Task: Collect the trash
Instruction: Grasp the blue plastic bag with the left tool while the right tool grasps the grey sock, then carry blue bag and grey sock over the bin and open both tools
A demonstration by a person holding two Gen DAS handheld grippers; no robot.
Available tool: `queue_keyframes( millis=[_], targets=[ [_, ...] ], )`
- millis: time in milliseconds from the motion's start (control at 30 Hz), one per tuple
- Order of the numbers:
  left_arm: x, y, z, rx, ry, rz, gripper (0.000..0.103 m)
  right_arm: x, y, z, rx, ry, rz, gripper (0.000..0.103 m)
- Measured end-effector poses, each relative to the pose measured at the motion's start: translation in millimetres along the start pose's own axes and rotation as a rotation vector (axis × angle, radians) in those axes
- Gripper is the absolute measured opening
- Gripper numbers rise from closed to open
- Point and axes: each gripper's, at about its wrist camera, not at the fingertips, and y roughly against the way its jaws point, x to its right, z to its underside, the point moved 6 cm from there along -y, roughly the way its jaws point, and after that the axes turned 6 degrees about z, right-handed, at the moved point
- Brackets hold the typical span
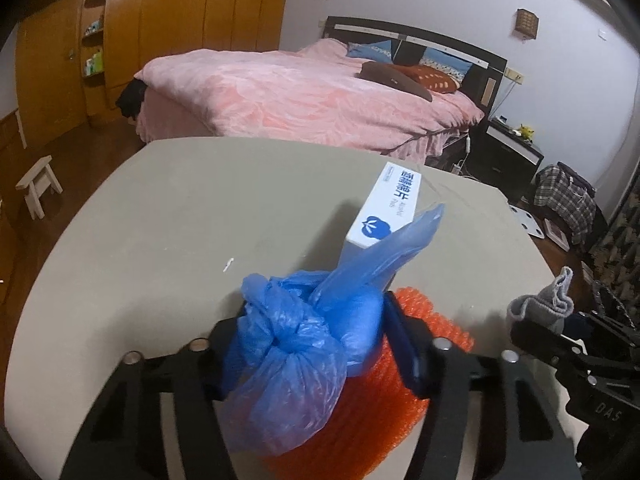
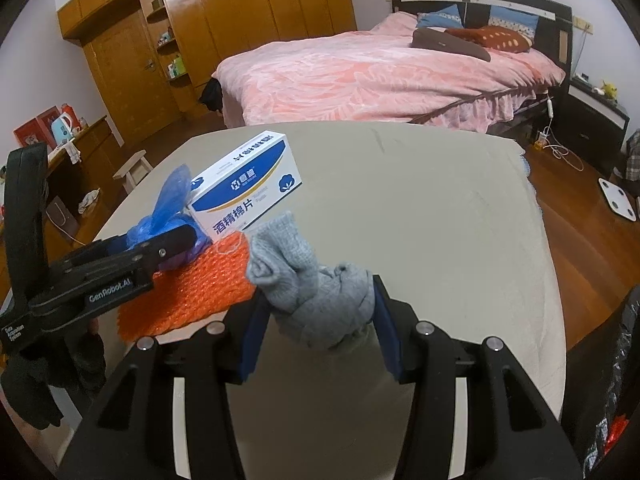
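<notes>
My left gripper [image 1: 316,344] is shut on a knotted blue plastic bag [image 1: 296,344] and holds it above an orange bubble-wrap sheet [image 1: 404,412] on the beige table [image 1: 160,220]. My right gripper [image 2: 320,320] is shut on a crumpled grey cloth [image 2: 308,284] over the table's near edge. The cloth [image 1: 548,300] also shows at the right of the left wrist view. A white and blue box of cotton pads [image 2: 248,184] lies just behind the bubble wrap [image 2: 188,292]. The left gripper [image 2: 176,240] with the blue bag [image 2: 168,204] shows at the left of the right wrist view.
A bed with a pink cover [image 2: 380,76] stands behind the table [image 2: 440,220]. A wooden wardrobe [image 2: 220,12] fills the back wall. A small white stool [image 1: 38,184] is on the floor at left. A white scale [image 2: 618,200] lies on the floor at right.
</notes>
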Motion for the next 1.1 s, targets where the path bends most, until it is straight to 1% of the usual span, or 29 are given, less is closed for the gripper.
queue_keyframes(
  millis=[133,400,600,800,1100],
  targets=[
    [-0.2,7.5,-2.3,0.027,0.008,0.000,0.052,0.3,4.4,1.1,0.008,-0.006,-0.005,0.047],
    [-0.4,35.9,-14.1,0.085,0.008,-0.030,0.052,3.8,25.3,-5.1,0.046,-0.019,-0.020,0.047],
    [6.7,59.5,-18.7,0.112,0.002,-0.032,0.052,3.9,45.2,-11.8,0.076,-0.011,-0.027,0.047],
    [19.5,88.7,-22.1,0.150,-0.003,-0.023,0.052,0.7,69.1,-16.9,0.105,-0.007,-0.032,0.047],
    [46.7,123.1,-15.9,0.164,-0.018,-0.005,0.052,1.5,113.3,-13.9,0.135,0.003,-0.027,0.047]
  ],
)
